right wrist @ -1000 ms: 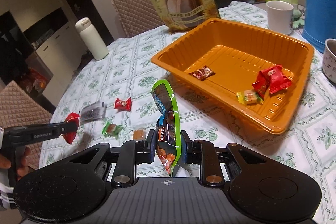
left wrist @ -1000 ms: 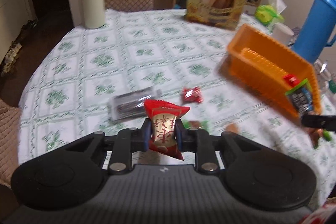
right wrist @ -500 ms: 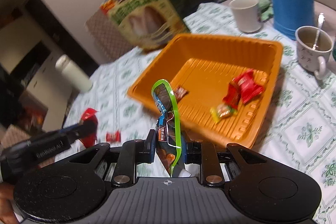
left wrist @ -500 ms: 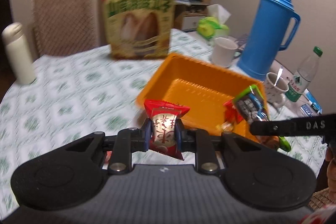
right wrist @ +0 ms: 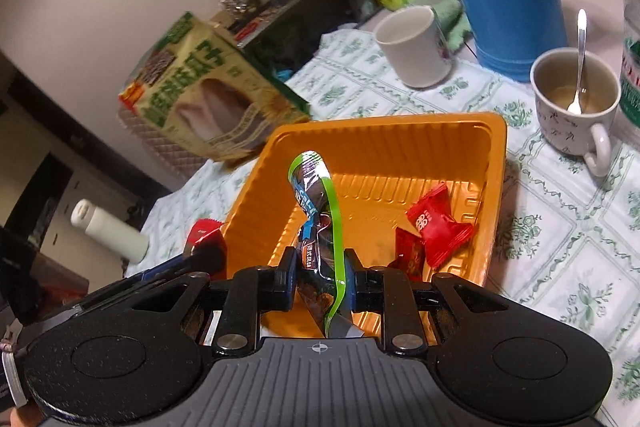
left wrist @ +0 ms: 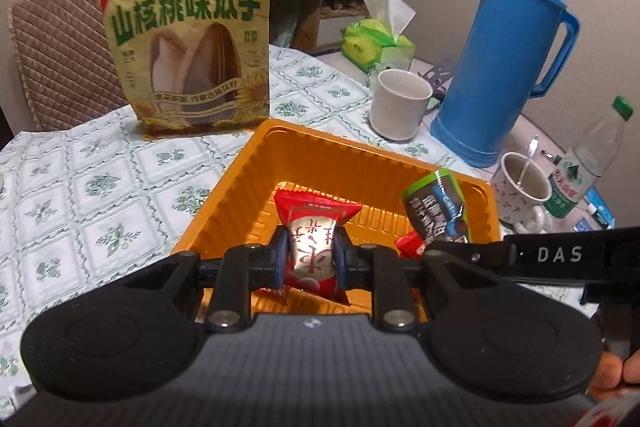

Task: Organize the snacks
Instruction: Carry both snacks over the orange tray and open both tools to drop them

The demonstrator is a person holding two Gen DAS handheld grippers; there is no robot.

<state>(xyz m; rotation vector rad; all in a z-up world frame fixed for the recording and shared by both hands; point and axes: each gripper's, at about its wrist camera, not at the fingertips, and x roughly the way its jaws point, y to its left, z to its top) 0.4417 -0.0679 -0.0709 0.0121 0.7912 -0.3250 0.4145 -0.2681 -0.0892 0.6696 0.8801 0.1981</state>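
Note:
My left gripper [left wrist: 309,259] is shut on a red and white snack packet [left wrist: 314,239] and holds it over the near part of the orange tray [left wrist: 240,163]. My right gripper [right wrist: 320,283] is shut on a green-edged dark snack packet [right wrist: 318,211], held over the same orange tray [right wrist: 492,163]. The green packet also shows in the left wrist view [left wrist: 436,207], with the right gripper's arm at the right. Red candies [right wrist: 436,227] lie in the tray. The left gripper's red packet [right wrist: 204,231] shows at the tray's left rim.
A big sunflower seed bag [left wrist: 188,47] stands behind the tray. A white mug [left wrist: 400,103], a blue thermos [left wrist: 504,59], a cup with a spoon [right wrist: 576,95], a water bottle [left wrist: 588,155] and a tissue pack [left wrist: 376,39] stand to the right. A white flask [right wrist: 108,231] is at the left.
Both grippers have moved in over the orange tray with their packets still held. The loose candies on the table have left the view.

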